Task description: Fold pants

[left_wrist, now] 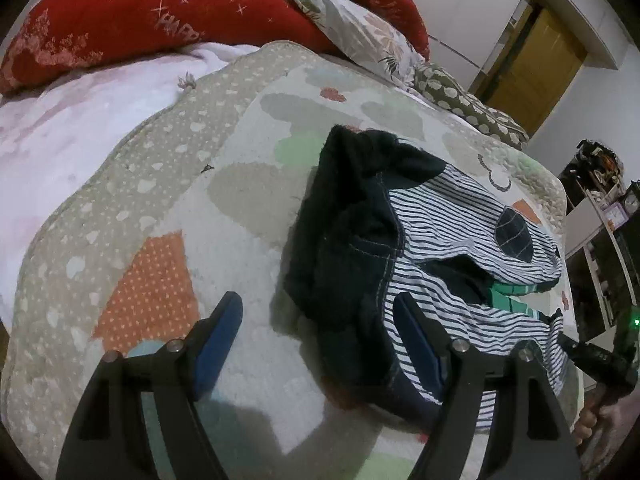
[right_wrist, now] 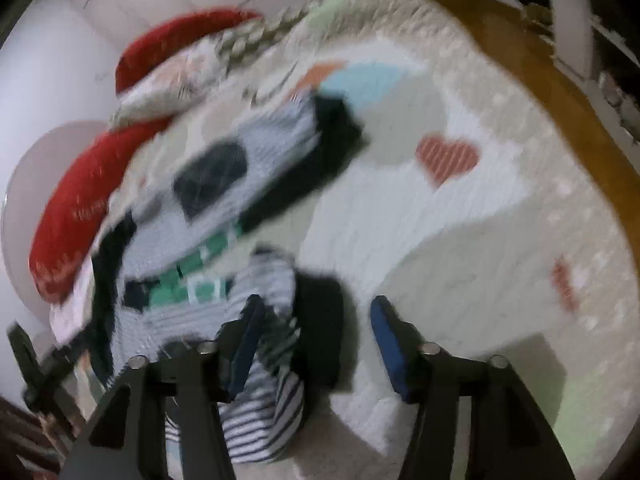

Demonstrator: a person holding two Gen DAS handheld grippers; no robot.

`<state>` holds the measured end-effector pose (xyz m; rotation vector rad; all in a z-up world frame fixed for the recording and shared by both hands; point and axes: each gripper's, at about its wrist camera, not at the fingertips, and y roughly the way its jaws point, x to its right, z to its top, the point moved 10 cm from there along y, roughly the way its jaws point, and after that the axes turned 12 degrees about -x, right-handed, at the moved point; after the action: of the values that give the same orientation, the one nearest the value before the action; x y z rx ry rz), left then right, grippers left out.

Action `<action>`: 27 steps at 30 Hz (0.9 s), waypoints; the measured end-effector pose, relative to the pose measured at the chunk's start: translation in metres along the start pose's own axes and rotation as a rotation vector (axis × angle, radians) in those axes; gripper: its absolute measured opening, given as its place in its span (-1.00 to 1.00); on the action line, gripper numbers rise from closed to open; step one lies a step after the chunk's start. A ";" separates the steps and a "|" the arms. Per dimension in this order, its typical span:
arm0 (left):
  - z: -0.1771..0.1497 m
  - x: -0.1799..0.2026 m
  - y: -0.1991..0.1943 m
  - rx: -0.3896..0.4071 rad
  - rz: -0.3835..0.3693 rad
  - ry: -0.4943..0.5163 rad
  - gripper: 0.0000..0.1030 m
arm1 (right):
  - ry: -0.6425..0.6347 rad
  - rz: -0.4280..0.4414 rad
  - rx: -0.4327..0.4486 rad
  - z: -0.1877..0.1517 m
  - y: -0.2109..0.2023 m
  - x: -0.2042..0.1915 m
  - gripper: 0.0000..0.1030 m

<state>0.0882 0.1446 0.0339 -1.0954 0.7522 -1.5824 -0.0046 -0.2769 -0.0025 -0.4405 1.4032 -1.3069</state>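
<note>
The pants are small, navy-and-white striped with dark navy cuffs, a dark patch and a green band. They lie crumpled on the patterned quilt. My left gripper is open just above the quilt, its right finger over the pants' near edge. In the blurred right wrist view the pants stretch from centre to lower left. My right gripper is open, with a striped leg end and dark cuff lying between and below its fingers. The other gripper shows at the right edge of the left wrist view.
Red pillows and a floral pillow lie at the bed's head. A white blanket lies left of the quilt. A wooden door and shelves stand to the right. The wooden floor runs beside the bed.
</note>
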 end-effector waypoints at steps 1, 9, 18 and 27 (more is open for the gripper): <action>0.000 0.000 -0.005 0.010 0.008 0.005 0.49 | -0.010 0.020 -0.016 -0.002 0.004 -0.003 -0.76; 0.006 -0.004 0.005 -0.021 0.064 -0.001 0.49 | 0.077 -0.187 0.129 0.004 -0.038 0.051 -0.77; 0.004 -0.013 0.045 -0.093 0.343 0.084 0.43 | 0.009 -0.184 0.197 -0.006 -0.060 0.026 -0.50; 0.029 -0.001 -0.006 -0.053 0.212 0.132 0.43 | 0.003 -0.158 0.071 -0.003 -0.038 0.032 -0.05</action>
<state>0.1124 0.1491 0.0497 -0.9218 0.9709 -1.4714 -0.0322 -0.3144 0.0149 -0.5096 1.3413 -1.4809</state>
